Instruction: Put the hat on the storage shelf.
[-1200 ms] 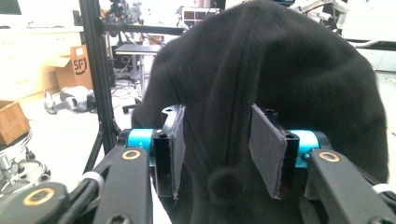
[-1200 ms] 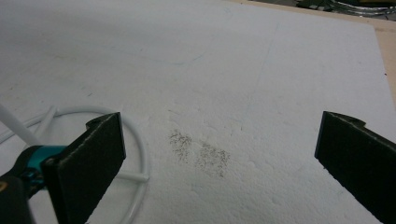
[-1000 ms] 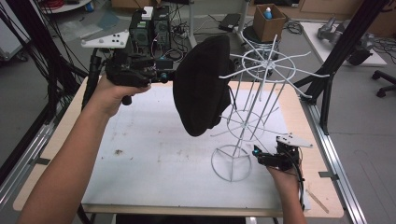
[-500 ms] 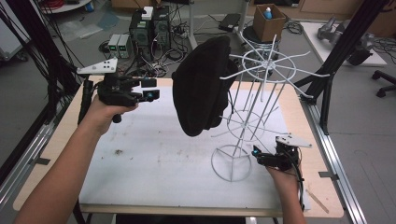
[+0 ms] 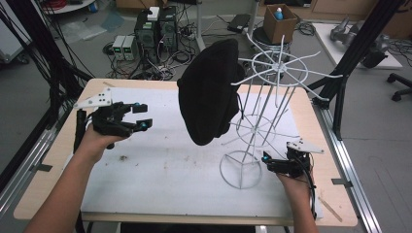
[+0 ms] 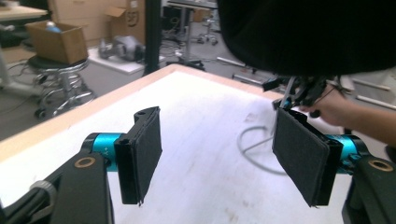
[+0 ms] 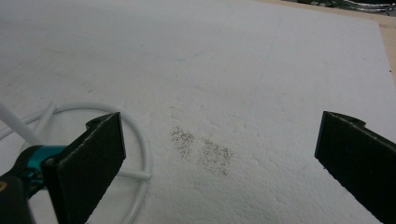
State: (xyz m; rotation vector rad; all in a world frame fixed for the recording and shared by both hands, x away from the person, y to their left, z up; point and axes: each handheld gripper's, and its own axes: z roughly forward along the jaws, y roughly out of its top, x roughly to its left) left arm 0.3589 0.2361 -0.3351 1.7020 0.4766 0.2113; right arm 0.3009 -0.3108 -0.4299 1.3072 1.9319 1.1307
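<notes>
My left gripper point(image 5: 138, 116) hangs over the white sheet point(image 5: 160, 170) with its jaws spread and holding nothing. The black hat point(image 5: 209, 92) hangs on the white wire rack point(image 5: 272, 97) (well apart from it). My right gripper point(image 5: 270, 164), jaws also apart, sits just beside the rack's base ring point(image 7: 135, 140).

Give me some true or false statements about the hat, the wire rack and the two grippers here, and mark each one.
1. The black hat hangs on the white wire rack. True.
2. The left gripper is shut on the hat. False: its jaws are open and it is apart from the hat.
3. The right gripper is beside the rack's base ring. True.
4. The right gripper's jaws are closed. False: they stand wide apart.
5. The hat lies flat on the white board. False: it hangs above it.
</notes>
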